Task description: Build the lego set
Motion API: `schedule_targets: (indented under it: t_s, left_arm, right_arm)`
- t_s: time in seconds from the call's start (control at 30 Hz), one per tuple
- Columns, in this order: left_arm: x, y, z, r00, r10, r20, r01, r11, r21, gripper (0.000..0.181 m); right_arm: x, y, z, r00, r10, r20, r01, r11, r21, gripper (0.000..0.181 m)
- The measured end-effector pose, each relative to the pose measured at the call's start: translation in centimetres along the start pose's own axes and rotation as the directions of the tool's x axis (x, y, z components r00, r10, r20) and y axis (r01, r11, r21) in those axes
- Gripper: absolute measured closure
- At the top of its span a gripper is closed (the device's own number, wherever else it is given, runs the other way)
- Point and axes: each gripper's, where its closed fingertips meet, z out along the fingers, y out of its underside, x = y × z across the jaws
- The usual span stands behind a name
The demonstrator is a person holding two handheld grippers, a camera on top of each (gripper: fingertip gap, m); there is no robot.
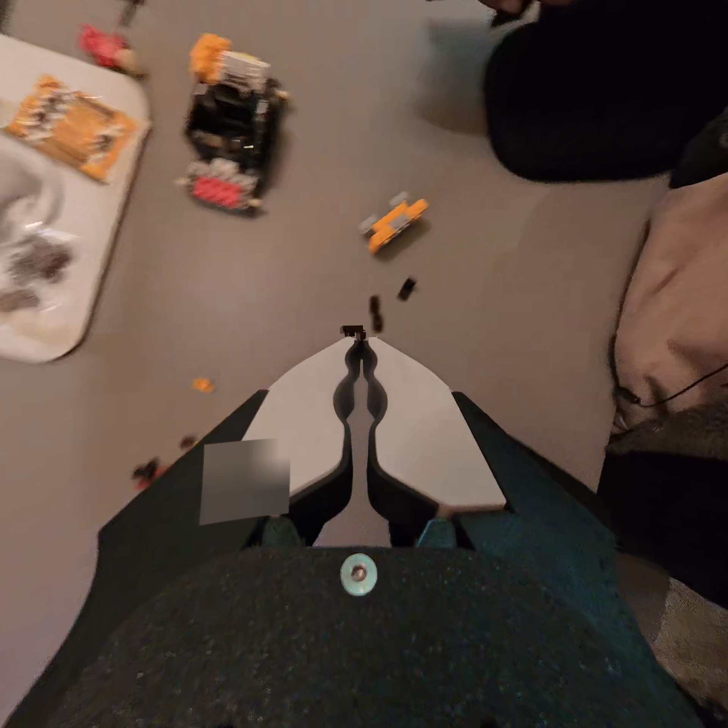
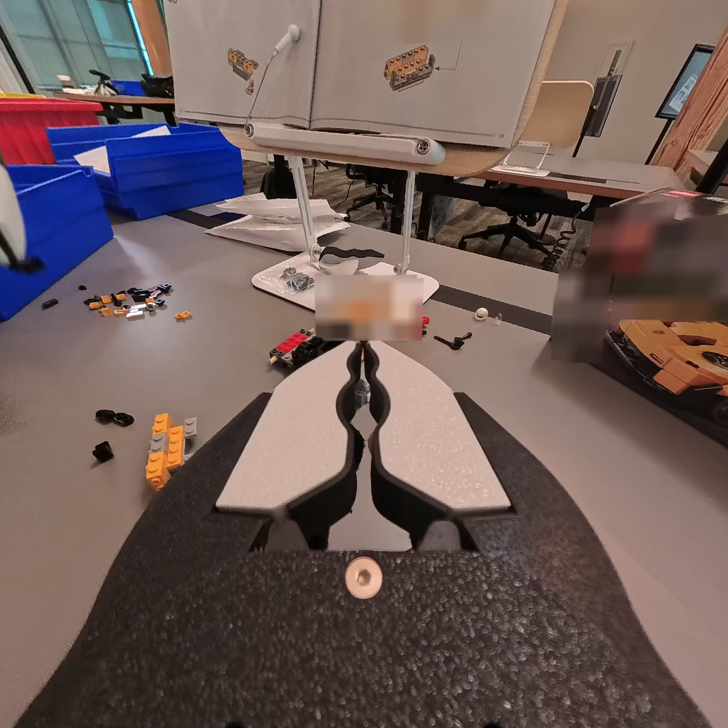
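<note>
matt grey table [image 2: 118, 374], glossy plastic bricks [image 2: 167, 445]

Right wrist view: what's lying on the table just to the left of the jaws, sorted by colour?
Orange-and-grey brick assembly: 1
Loose black pieces: 2
Total: 3

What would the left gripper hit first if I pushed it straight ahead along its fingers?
Probably the grey table. The left gripper, shut on a small black piece, points down at it, and loose black pieces lie just beyond the tips. Depth is unclear in the blur.
</note>
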Motion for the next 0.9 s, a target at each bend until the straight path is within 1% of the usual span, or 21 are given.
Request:
schedule_targets:
  t_s: [0.07, 0.13, 0.2, 0.27, 0.43, 0.53, 0.67, 0.8, 0.9]
  left_arm:
    - [0.8, -0.2, 3.7, 0.998, 0.026, -0.049, -0.028, 0.999, -0.044, 0.181]
    - [0.7, 0.3, 6.9, 0.997, 0.033, -0.067, -0.039, 0.994, -0.099, 0.181]
    - [0.8, 0.6, 9.0, 0.995, 0.023, -0.101, -0.036, 0.991, -0.126, 0.181]
    - [1.1, 0.7, 10.1, 0.991, 0.021, -0.132, -0.039, 0.99, -0.134, 0.181]
    - [3.5, 0.5, 11.0, 0.972, 0.058, -0.226, -0.089, 0.988, -0.13, 0.181]
    - [3.6, 0.8, 11.6, 0.971, 0.063, -0.229, -0.098, 0.984, -0.145, 0.181]
    - [3.3, 0.9, 12.0, 0.975, 0.038, -0.219, -0.069, 0.988, -0.136, 0.18]
    - [3.4, 0.9, 11.7, 0.975, 0.04, -0.217, -0.068, 0.99, -0.122, 0.175]
    - [3.3, 0.6, 11.3, 0.978, 0.042, -0.206, -0.064, 0.993, -0.099, 0.175]
  right_arm:
    - [0.1, 0.0, 0.0, 1.0, -0.007, -0.004, 0.007, 1.0, -0.002, 0.181]
    - [0.1, 0.0, -0.1, 1.0, -0.013, -0.007, 0.013, 1.0, -0.001, 0.181]
    - [0.1, 0.0, -0.1, 1.0, -0.015, -0.008, 0.015, 1.0, 0.001, 0.181]
    - [0.1, -0.2, -0.2, 1.0, -0.018, -0.007, 0.018, 1.0, 0.005, 0.181]
    - [-0.1, -0.2, -0.1, 1.0, -0.024, -0.003, 0.024, 1.0, 0.003, 0.181]
    - [-0.1, -0.1, -0.1, 1.0, -0.027, -0.003, 0.027, 1.0, 0.002, 0.181]
    - [-0.1, -0.1, -0.1, 1.0, -0.026, -0.003, 0.026, 1.0, -0.001, 0.181]
    - [-0.2, 0.0, 0.0, 1.0, -0.026, 0.0, 0.026, 1.0, -0.004, 0.181]
    - [-0.2, 0.1, 0.0, 1.0, -0.027, -0.001, 0.027, 1.0, -0.006, 0.181]
